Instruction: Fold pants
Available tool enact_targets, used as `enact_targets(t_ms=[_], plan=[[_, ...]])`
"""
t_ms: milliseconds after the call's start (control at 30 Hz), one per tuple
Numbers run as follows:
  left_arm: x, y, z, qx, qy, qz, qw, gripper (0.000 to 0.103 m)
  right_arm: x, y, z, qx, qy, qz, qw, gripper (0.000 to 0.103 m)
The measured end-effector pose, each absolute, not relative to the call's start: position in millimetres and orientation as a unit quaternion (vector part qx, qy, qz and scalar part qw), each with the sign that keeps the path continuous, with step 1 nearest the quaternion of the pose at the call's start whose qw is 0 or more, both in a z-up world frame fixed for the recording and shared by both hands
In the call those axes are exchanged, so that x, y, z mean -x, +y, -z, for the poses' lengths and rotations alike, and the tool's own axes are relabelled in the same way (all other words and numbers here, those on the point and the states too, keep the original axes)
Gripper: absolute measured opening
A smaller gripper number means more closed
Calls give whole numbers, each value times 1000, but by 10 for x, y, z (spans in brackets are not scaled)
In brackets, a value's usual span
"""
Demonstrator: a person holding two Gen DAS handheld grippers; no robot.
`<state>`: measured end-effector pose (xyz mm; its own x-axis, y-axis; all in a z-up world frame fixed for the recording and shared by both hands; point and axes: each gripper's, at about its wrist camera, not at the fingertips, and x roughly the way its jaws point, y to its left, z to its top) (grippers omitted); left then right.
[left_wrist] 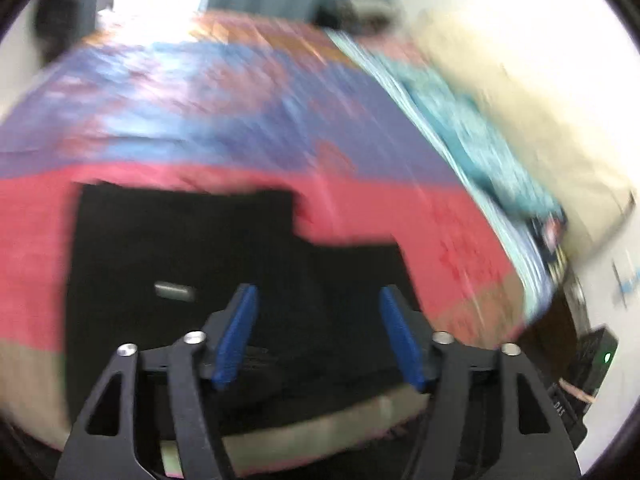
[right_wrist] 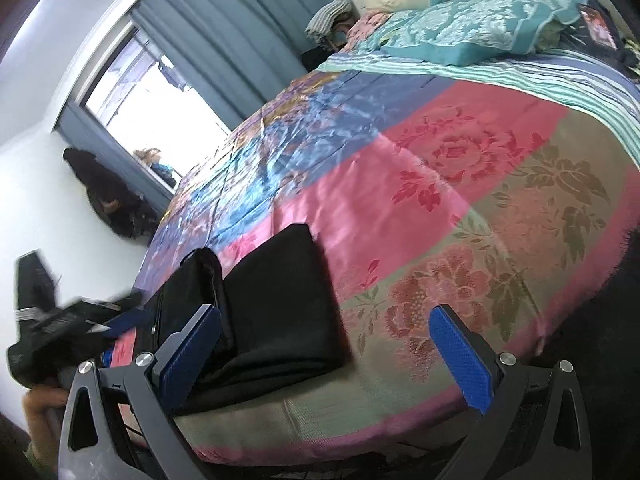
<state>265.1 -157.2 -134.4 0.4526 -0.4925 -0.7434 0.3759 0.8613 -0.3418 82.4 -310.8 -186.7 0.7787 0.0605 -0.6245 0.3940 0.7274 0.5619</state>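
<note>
Black pants [left_wrist: 192,264] lie folded flat on the floral bedspread [left_wrist: 360,208] near the bed's front edge; the left wrist view is motion-blurred. My left gripper [left_wrist: 316,332] is open just above the pants, with nothing between its blue pads. In the right wrist view the pants [right_wrist: 280,312] sit as a folded stack at the near left of the bed. My right gripper [right_wrist: 324,344] is open and empty, its left finger [right_wrist: 188,352] over the pants' near edge. My left gripper [right_wrist: 60,324] shows blurred at the far left.
A teal pillow [right_wrist: 460,32] and a striped sheet [right_wrist: 520,76] lie at the head of the bed. A window with grey curtains [right_wrist: 224,12] is behind. Dark clothes [right_wrist: 108,196] are on the floor by the wall. A dark device with a green light [left_wrist: 600,356] is at the right.
</note>
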Motion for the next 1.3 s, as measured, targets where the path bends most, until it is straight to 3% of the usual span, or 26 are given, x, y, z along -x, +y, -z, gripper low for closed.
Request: enact_targets(t_ms=[300, 433, 633, 833, 967, 1167, 1233, 1267, 1300], plan=[[-2647, -127, 1831, 69, 439, 46, 895, 65, -1509, -2113, 1727, -234, 369, -171, 883, 102], [-2535, -80, 2046, 81, 446, 65, 889, 65, -1922, -1853, 1772, -157, 395, -248, 871, 102], [-2605, -259, 2098, 57, 449, 98, 887, 65, -2418, -1870, 2028, -144, 454, -280, 834, 93], [-2534, -262, 2126, 59, 452, 100, 885, 66, -2555, -1974, 2180, -177, 481, -314, 799, 78], [-2551, -257, 2149, 66, 454, 98, 883, 67, -2585, -1994, 2207, -164, 490, -324, 792, 77], [-2560, -268, 2163, 63, 454, 93, 884, 67, -2817, -2226, 2382, -342, 492, -384, 703, 76], [-2567, -258, 2176, 68, 456, 95, 882, 69, -2904, -2239, 2461, -337, 512, -372, 697, 64], [-2569, -256, 2181, 70, 457, 94, 882, 69, -2947, -2215, 2526, -317, 532, -354, 701, 44], [-2570, -257, 2185, 70, 457, 93, 882, 70, -2978, -2194, 2572, -309, 545, -338, 703, 31]])
